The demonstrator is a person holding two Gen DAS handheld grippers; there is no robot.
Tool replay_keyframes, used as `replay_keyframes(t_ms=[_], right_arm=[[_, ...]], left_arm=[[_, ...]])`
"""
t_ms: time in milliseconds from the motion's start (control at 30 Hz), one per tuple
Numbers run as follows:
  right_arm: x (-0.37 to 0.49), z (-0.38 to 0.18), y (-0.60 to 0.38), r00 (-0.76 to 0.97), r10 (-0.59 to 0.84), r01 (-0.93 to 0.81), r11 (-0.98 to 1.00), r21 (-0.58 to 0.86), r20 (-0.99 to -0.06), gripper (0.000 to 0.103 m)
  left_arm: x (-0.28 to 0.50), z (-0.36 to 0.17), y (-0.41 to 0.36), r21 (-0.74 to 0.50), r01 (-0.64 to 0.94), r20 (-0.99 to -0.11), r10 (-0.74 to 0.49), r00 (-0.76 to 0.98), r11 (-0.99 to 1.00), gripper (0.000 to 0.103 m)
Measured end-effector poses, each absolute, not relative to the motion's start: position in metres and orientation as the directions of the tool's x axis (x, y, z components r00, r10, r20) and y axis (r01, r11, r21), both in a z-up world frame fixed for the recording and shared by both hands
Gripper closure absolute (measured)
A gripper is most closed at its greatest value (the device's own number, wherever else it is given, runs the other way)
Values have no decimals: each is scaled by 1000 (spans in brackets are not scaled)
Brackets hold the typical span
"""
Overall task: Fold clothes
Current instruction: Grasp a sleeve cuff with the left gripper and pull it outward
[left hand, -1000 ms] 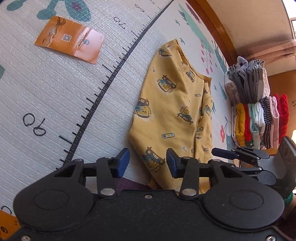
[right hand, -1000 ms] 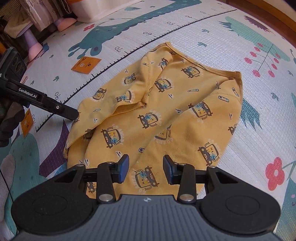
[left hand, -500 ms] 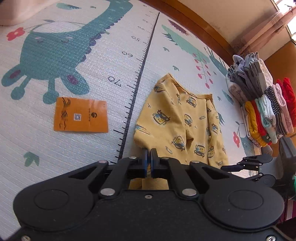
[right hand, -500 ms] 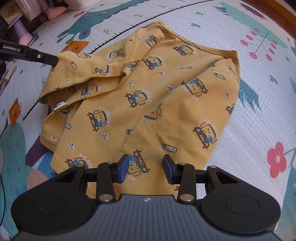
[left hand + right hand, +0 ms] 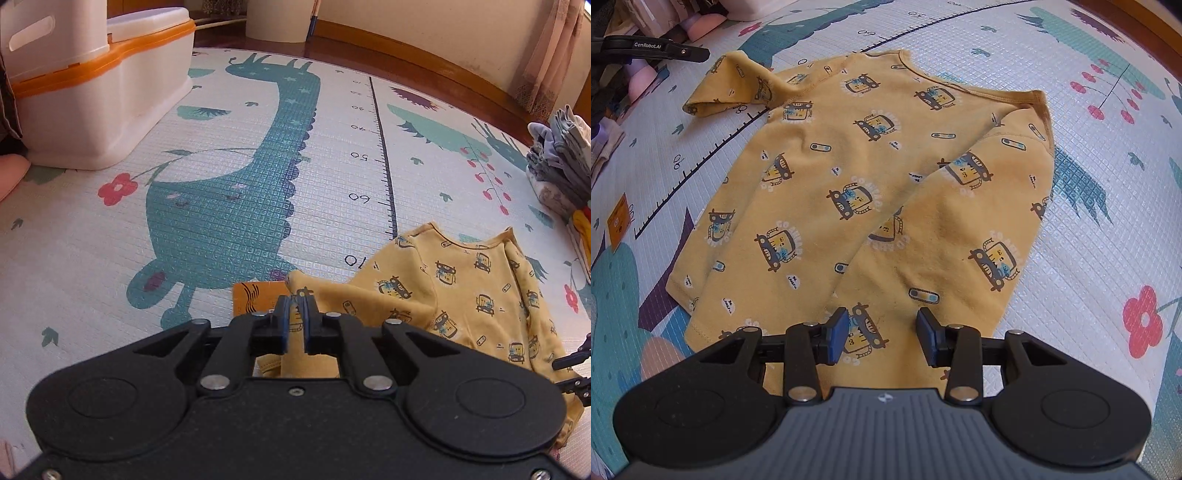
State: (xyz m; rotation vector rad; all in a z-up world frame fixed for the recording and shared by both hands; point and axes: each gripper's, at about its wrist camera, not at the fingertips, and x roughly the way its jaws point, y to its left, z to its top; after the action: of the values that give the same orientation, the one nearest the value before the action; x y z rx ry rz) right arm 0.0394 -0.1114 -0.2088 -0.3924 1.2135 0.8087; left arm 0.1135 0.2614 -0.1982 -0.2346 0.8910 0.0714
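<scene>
One yellow shirt [image 5: 871, 177] lies mostly flat on the play mat [image 5: 110, 258], its left sleeve [image 5: 727, 85] drawn out to the side. The left gripper [image 5: 294, 314] is pinched tight on the cuff of that sleeve, cloth showing between its blue pads, with the sleeve raised a little off the mat. The right gripper [image 5: 882, 334] hovers with jaws wide over the hem, holding nothing.

The step in hand looks like spreading the sleeve before folding: the pull would best be level and gentle, so the body does not drag or bunch, and the free gripper could pin the hem while the sleeve goes taut.

In view: one shirt, two grippers, one orange card [image 5: 255, 299] beside the cuff, one white bin [image 5: 92, 92], and one stack [image 5: 561, 170] of folded clothes at the mat's edge.
</scene>
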Motion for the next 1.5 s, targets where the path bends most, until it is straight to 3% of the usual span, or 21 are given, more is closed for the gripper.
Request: replay_keyframes(t_ms=[233, 433, 733, 767, 800, 933, 967, 1067, 1167, 1233, 1267, 1333, 1433, 1500], right_arm=[[40, -208, -109, 127, 342, -730, 667, 146, -931, 61], [40, -209, -109, 127, 345, -732, 666, 147, -930, 60], [38, -210, -106, 125, 347, -741, 656, 145, -929, 52], [38, -211, -106, 125, 348, -741, 655, 146, -929, 52], [39, -211, -106, 125, 348, -741, 656, 147, -929, 52], [39, -211, -106, 125, 348, -743, 653, 145, -929, 51], [39, -211, -106, 125, 348, -744, 652, 145, -929, 51], [39, -211, -107, 123, 351, -744, 652, 148, -928, 51], [39, -212, -108, 122, 353, -744, 651, 150, -928, 51], [39, -212, -108, 121, 354, -744, 650, 152, -927, 51], [39, -212, -108, 120, 355, -744, 650, 153, -927, 51], [39, -211, -108, 119, 357, -744, 650, 155, -927, 51], [39, -211, -108, 118, 358, -744, 649, 156, -926, 51], [39, -210, -108, 118, 360, -745, 649, 157, -926, 51]], left_arm=[[96, -228, 319, -424, -441, -801, -100, 591, 791, 99], [81, -256, 328, -617, -537, -757, -246, 606, 576, 99], [86, -270, 313, -694, -534, -708, -326, 626, 483, 99], [87, -271, 311, -696, -531, -707, -329, 626, 484, 94], [88, -272, 309, -687, -531, -714, -329, 618, 495, 90], [92, -269, 299, -647, -503, -737, -301, 605, 573, 91], [94, -265, 297, -633, -485, -740, -288, 608, 603, 103], [101, -233, 292, -576, -377, -718, -229, 657, 726, 103], [108, -178, 277, -344, -211, -664, -78, 743, 915, 103], [100, -148, 262, -133, -111, -583, 12, 812, 985, 103], [97, -144, 261, -104, -98, -570, 22, 822, 990, 103], [93, -150, 264, -104, -98, -589, 18, 808, 990, 103], [95, -189, 273, -173, -138, -723, -30, 690, 975, 103], [89, -208, 282, -208, -203, -754, -25, 656, 957, 103]])
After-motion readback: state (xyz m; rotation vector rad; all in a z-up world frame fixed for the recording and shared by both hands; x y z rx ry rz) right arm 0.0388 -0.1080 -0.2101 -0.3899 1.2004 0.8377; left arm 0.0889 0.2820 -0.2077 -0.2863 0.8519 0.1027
